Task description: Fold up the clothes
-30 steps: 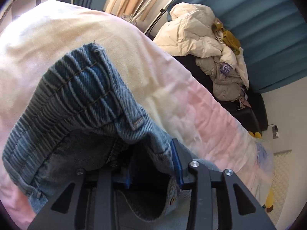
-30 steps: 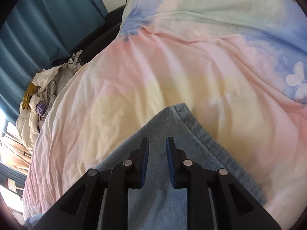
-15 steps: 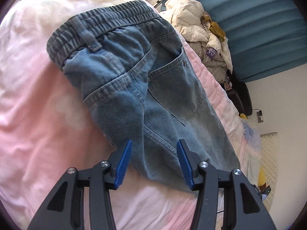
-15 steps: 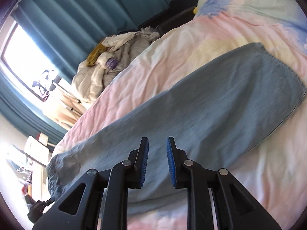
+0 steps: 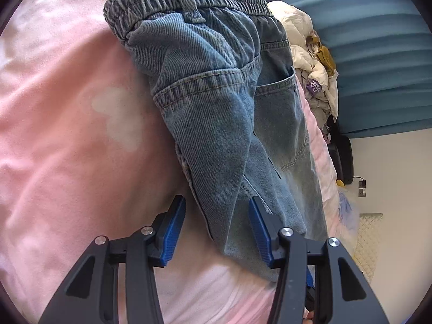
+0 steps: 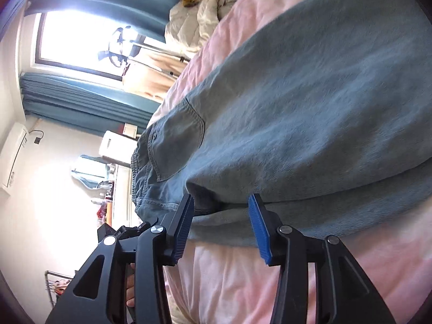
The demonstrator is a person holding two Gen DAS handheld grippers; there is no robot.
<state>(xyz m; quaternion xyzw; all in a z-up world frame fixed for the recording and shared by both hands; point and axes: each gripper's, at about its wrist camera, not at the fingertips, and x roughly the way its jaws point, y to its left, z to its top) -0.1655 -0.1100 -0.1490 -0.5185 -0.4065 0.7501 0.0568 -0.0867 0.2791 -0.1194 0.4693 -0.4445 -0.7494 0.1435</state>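
Observation:
A pair of blue denim jeans (image 5: pixel 224 113) lies on the pink bed cover (image 5: pixel 67 148), elastic waistband at the top, back pocket facing up. My left gripper (image 5: pixel 216 229) is open, its blue pads on either side of the jeans' lower folded edge, not closed on it. In the right wrist view the jeans (image 6: pixel 310 102) spread across the bed, one layer folded over another. My right gripper (image 6: pixel 220 226) is open at the near edge of the denim, holding nothing. The left gripper's body (image 6: pixel 118 235) shows at the lower left.
A heap of cream and yellow clothes (image 5: pixel 316 64) lies beyond the bed by teal curtains (image 5: pixel 378 54). It also shows in the right wrist view (image 6: pixel 205 8), next to a bright window (image 6: pixel 89 40). A white wall with a socket (image 5: pixel 361 186) is at the right.
My left gripper let go of the waistband, opened and drew back to the jeans' lower edge. My right gripper, nearly shut before, opened and swung round toward the waist end.

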